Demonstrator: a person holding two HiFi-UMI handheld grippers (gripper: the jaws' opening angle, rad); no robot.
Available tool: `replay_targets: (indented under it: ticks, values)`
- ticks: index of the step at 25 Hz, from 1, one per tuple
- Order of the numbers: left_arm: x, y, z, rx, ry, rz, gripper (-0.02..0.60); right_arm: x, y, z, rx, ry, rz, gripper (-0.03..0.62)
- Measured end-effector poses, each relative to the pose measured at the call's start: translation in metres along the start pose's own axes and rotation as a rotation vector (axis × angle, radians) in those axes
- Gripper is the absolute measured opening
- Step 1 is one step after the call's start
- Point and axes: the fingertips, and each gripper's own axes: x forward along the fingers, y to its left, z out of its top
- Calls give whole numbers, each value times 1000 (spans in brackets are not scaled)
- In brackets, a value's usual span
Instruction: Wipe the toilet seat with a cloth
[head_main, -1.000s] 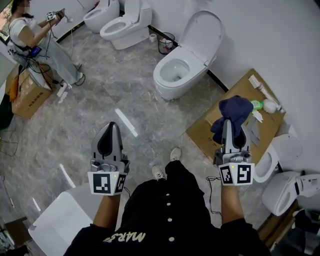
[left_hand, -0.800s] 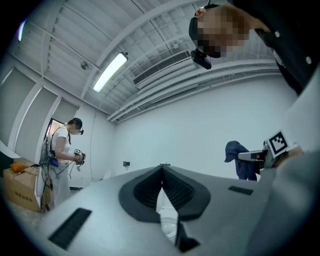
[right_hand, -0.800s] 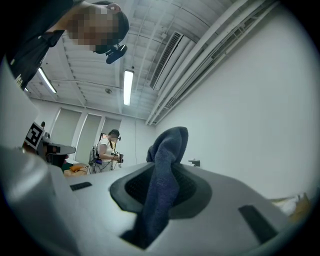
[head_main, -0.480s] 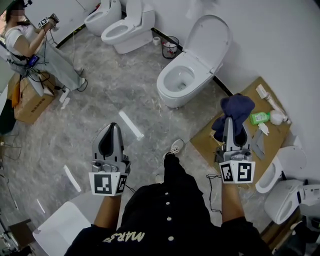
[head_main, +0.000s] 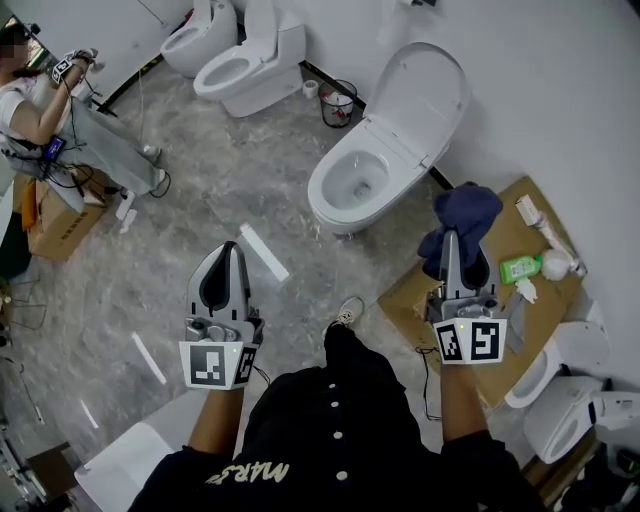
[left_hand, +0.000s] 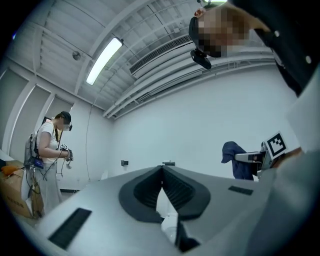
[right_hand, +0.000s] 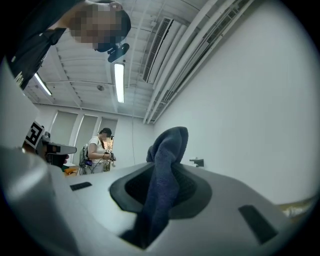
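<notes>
A white toilet (head_main: 372, 165) stands ahead by the wall, its lid raised and its seat ring (head_main: 338, 202) down around the open bowl. My right gripper (head_main: 450, 238) is shut on a dark blue cloth (head_main: 459, 218) that bunches above its tips; in the right gripper view the cloth (right_hand: 162, 175) hangs down between the jaws. It is held up, right of the toilet and apart from it. My left gripper (head_main: 231, 250) is shut with nothing in it, held over the floor well short of the bowl; in the left gripper view its jaws meet at the tip (left_hand: 162, 168).
A flat cardboard sheet (head_main: 500, 280) at the right carries a green bottle (head_main: 520, 267) and small white items. More toilets stand at the far back (head_main: 245, 60) and lower right (head_main: 565, 395). A small bin (head_main: 337, 105) sits by the wall. A person (head_main: 55, 110) with grippers stands far left beside a cardboard box (head_main: 55, 215).
The view has drawn nearer to the open toilet as I step forward. Both grippers keep their pose, the right one still holding the cloth.
</notes>
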Motion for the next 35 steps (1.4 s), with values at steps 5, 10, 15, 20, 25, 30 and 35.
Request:
replay_targets:
  ticks: [5, 10, 15, 20, 25, 30, 35]
  values:
    - [53, -5, -3, 9, 5, -11, 11, 40, -30, -8, 21, 6, 4, 77]
    - [101, -9, -5, 11, 4, -26, 11, 76, -54, -13, 22, 6, 0, 77]
    - [134, -14, -14, 8, 10, -39, 11, 100, -67, -26, 4, 28, 11, 75]
    - [153, -11, -27, -2, 36, -61, 11, 115, -70, -37, -3, 55, 3, 76]
    - [178, 0, -46, -24, 58, -91, 11, 134, -75, -52, 1, 81, -19, 77]
    - [226, 17, -64, -52, 70, -141, 11, 172, -80, -68, -29, 101, -62, 77]
    - [281, 31, -81, -65, 102, -199, 11, 217, -90, -86, -63, 141, -106, 77]
